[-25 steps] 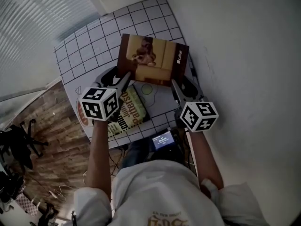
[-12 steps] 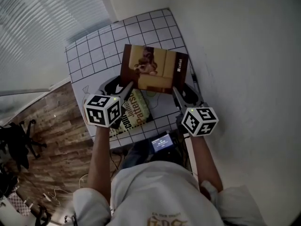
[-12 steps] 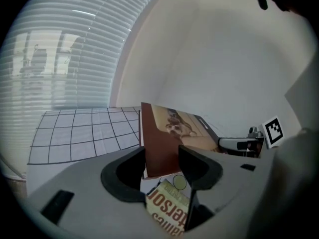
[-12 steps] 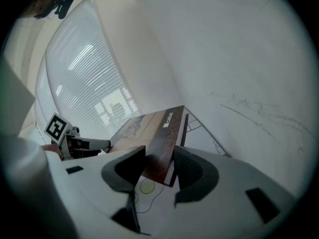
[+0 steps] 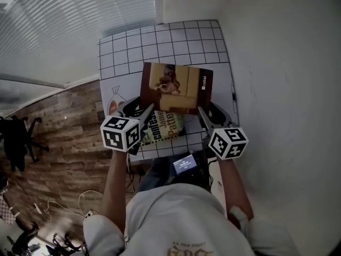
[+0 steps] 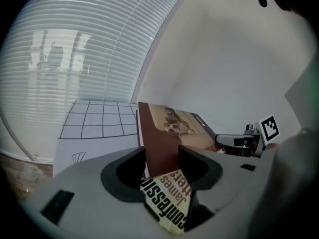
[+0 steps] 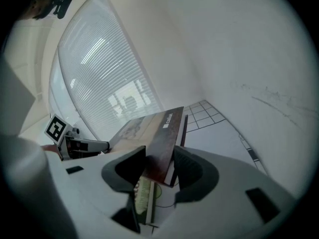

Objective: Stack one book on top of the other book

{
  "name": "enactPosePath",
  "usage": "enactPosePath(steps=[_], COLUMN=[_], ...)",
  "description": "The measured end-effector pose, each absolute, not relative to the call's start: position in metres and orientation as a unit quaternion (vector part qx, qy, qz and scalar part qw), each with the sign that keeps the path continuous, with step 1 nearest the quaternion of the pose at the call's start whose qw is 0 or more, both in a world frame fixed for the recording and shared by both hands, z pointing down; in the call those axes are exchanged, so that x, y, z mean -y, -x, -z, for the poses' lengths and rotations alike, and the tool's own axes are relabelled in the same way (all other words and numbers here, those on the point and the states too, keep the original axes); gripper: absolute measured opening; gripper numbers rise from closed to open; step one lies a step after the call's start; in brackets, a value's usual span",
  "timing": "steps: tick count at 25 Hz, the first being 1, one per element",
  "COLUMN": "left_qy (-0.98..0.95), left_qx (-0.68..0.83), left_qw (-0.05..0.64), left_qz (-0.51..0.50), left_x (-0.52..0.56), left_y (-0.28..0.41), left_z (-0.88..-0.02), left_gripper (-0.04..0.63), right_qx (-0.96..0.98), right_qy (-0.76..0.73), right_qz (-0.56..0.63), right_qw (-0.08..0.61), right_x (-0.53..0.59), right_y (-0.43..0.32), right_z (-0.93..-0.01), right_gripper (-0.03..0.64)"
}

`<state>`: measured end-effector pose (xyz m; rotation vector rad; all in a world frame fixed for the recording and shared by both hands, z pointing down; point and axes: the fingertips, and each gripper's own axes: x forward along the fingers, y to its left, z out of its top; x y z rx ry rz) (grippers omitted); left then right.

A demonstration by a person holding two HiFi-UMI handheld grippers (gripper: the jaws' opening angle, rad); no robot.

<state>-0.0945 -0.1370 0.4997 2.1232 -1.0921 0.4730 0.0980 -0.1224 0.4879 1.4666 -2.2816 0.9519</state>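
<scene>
Carried sideways toward the lower book since a second ago, both grippers together: brown hardcover book with a dog photo on its cover (image 5: 176, 88), now overlapping the far part of the yellow-green paperback book (image 5: 162, 128) in the head view. Held clear of the table by its two side edges.

Left gripper (image 5: 148, 110) clamped on the left edge, jaws part-way apart, cover board squeezed between the pads. Right gripper (image 5: 200, 110) likewise on the right edge.

Paperback flat on white table with black grid lines (image 5: 160, 41), near its front edge. Small lit screen (image 5: 185, 163) just below that edge.

Room: wood-plank floor (image 5: 64, 137) at left, pale slatted blinds (image 5: 58, 20) beyond, plain white wall (image 5: 282, 63) at right. Black office chair (image 5: 18, 137) on the planks.

Lettering on paperback: "confess…", "James", "Patter…". Short white word on the hardcover's dark strip, too small to read with confidence.
</scene>
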Motion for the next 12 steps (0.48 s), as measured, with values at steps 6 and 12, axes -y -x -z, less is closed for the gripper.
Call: enactPosePath(steps=[6, 12], left_qy=[-0.797, -0.771], left_qx=[0.452, 0.485], left_qw=[0.364, 0.381], left_qz=[-0.166, -0.157], left_x=[0.105, 0.072], left_y=[0.13, 0.164], left_z=[-0.499, -0.504], left_gripper=[0.216, 0.216], right_qx=[0.809, 0.829], right_qy=[-0.468, -0.424], right_qz=[-0.322, -0.325], right_qw=[0.149, 0.165], right_x=[0.112, 0.101], right_y=[-0.063, -0.027], right_z=[-0.485, -0.491], right_gripper=[0.179, 0.179])
